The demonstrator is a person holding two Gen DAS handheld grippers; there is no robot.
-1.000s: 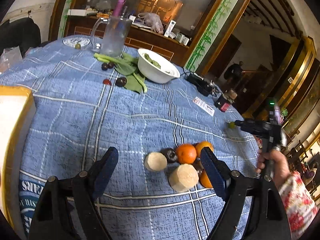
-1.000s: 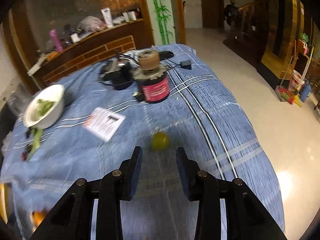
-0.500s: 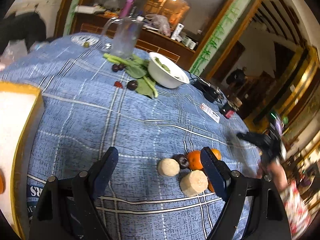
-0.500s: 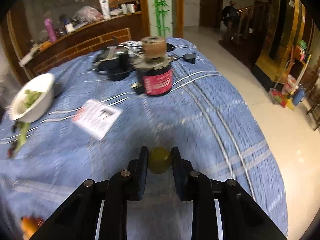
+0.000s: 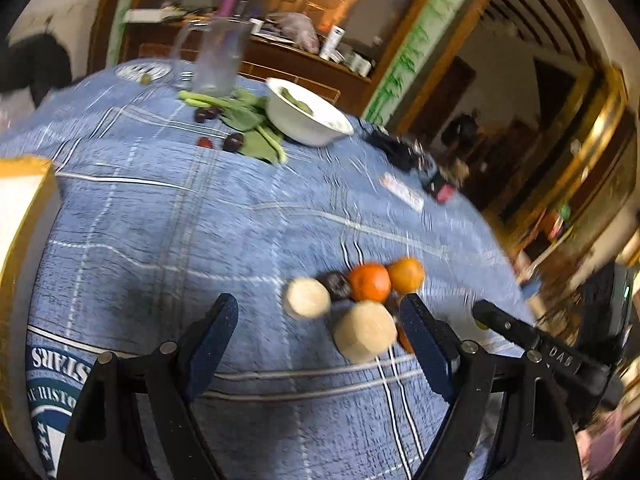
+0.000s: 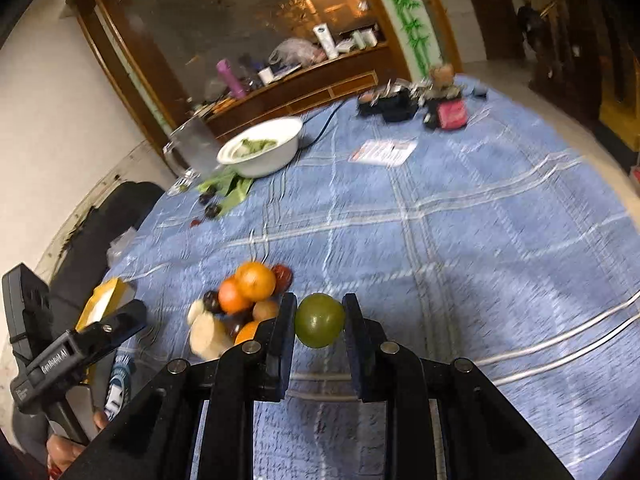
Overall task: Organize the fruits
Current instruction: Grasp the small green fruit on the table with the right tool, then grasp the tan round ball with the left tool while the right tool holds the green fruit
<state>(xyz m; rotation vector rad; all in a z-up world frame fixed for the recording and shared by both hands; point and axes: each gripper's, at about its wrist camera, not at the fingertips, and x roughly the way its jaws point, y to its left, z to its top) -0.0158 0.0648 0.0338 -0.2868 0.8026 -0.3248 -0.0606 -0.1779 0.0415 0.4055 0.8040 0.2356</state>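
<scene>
My right gripper (image 6: 319, 307) is shut on a small round green fruit (image 6: 320, 323), held just above the blue checked tablecloth (image 6: 460, 240). To its left lies a pile of fruit: two oranges (image 6: 256, 280), a dark plum (image 6: 211, 300), a brown fruit (image 6: 265, 310) and pale peeled chunks (image 6: 208, 336). In the left wrist view the same pile shows oranges (image 5: 370, 282) and pale chunks (image 5: 365, 331) just ahead of my left gripper (image 5: 318, 306), which stands open with nothing between its fingers. The right gripper (image 5: 482, 316) enters that view from the right.
A white bowl (image 5: 306, 114) of greens stands at the back with a glass jug (image 5: 216, 56), loose leaves and dark plums (image 5: 234, 142) beside it. A yellow-edged box (image 5: 24, 208) sits at the left. A card (image 6: 382, 152) and red-labelled jar (image 6: 450, 110) lie far right.
My right gripper shut on the green fruit, lifted it and swung left until the fruit pile came into its view. My left gripper stayed open over the pile.
</scene>
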